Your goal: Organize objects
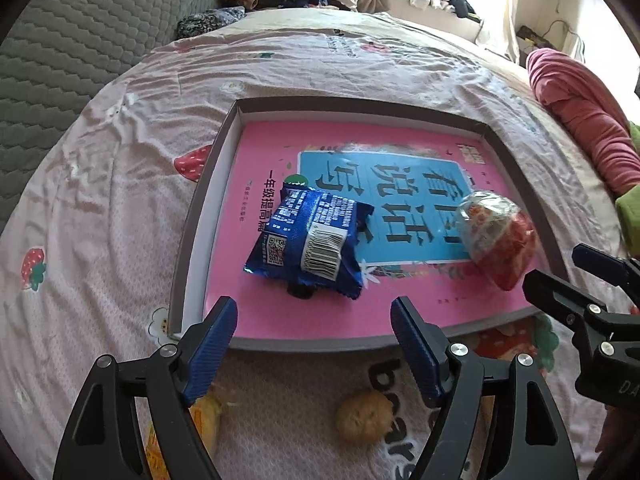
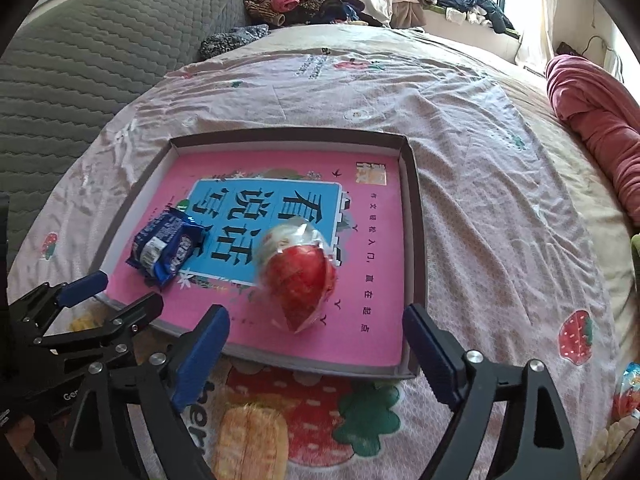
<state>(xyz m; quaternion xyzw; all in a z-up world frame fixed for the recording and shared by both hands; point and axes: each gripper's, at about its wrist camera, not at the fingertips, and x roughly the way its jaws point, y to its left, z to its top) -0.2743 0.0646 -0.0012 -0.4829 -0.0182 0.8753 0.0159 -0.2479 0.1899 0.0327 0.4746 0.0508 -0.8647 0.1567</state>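
Tray near bed's front edge: blue packet, red wrapped egg inside. Outside, in front: round cookie, yellow pastry. Left gripper, right gripper: wide open, empty. Step judged: mid-collection; next, grasping a loose snack.

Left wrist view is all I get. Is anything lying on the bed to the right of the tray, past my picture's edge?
Observer: Yes. A wrapped snack lies on the sheet at the far right, apart from the tray.
Operator: Is the right gripper holding anything?
Observer: No. The right gripper is open, with nothing between its fingers.
Operator: What does it face?
Observer: The red and white egg-shaped packet, lying on the pink book in the tray, straight ahead of it.
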